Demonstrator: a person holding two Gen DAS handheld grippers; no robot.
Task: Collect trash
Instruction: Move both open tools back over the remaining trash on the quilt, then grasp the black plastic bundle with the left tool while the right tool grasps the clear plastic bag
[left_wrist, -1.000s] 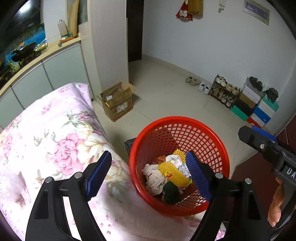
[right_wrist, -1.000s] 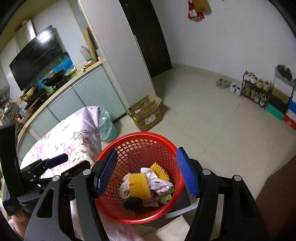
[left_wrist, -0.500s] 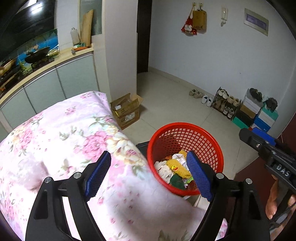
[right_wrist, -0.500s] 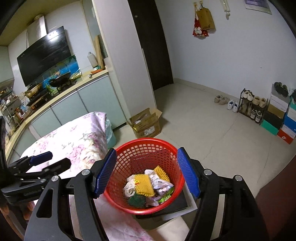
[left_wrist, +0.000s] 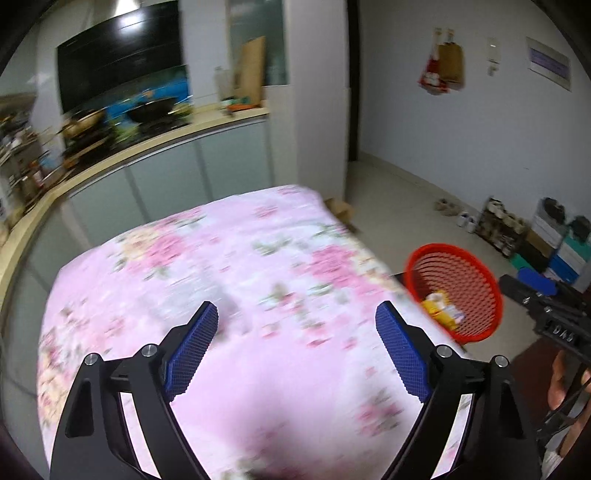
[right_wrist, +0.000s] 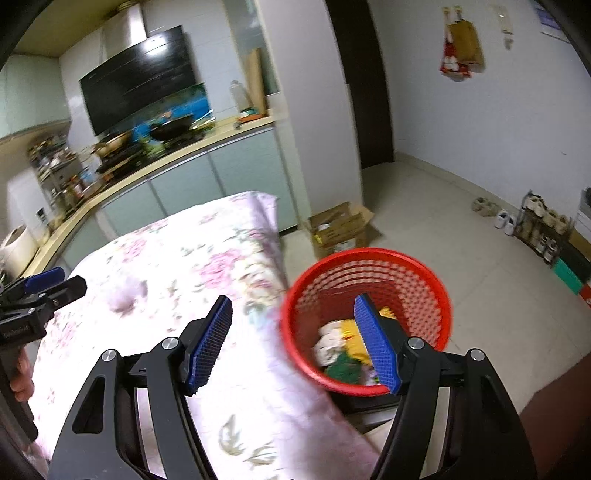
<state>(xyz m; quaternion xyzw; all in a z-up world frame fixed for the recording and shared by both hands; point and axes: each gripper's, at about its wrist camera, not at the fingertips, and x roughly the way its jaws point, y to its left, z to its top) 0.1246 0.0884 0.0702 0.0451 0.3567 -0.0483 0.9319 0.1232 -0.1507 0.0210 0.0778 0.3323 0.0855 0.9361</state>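
A red mesh basket (right_wrist: 413, 273) stands on the floor beside the table, with yellow, white and green trash (right_wrist: 340, 343) inside; it also shows in the left wrist view (left_wrist: 476, 266). My left gripper (left_wrist: 295, 347) is open and empty above the pink floral tablecloth (left_wrist: 221, 258). My right gripper (right_wrist: 293, 343) is open and empty, over the table's edge with its right finger in front of the basket. Each gripper shows at the edge of the other's view. The frames are blurred by motion.
A kitchen counter (right_wrist: 177, 155) with pans runs behind the table. An open cardboard box (right_wrist: 340, 225) sits on the floor near a white pillar. A shoe rack (right_wrist: 543, 225) and stacked boxes (left_wrist: 557, 240) line the right wall.
Both grippers have pulled back and swung left from above the basket toward the table. The basket has slid to the right in both views. Both stay open.
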